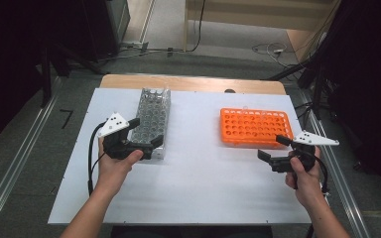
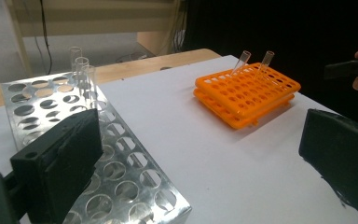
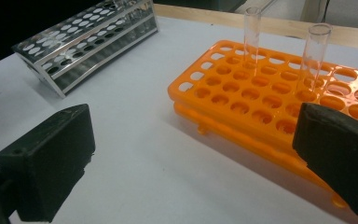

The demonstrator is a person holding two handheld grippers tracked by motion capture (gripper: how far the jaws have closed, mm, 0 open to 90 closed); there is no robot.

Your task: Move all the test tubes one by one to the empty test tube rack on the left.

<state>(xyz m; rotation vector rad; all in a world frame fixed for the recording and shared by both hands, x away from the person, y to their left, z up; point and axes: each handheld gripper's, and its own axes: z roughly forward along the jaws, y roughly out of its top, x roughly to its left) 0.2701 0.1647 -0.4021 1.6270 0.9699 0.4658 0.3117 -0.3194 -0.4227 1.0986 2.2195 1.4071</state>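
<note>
Metal rack sits just beyond the left tool, holding three glass tubes at its far end; the orange rack, just ahead of the right tool, holds two tubes. Both tools are released, grasping nothing, so I judge the transfer partly done, three tubes left.

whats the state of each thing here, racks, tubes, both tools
metal rack: upright on the table, three clear tubes standing at its far end
orange rack: flat on the table, two clear tubes standing in it, empty
left tool: open, over the metal rack's near end, holding nothing
right tool: open, by the orange rack's near edge, holding nothing
</note>
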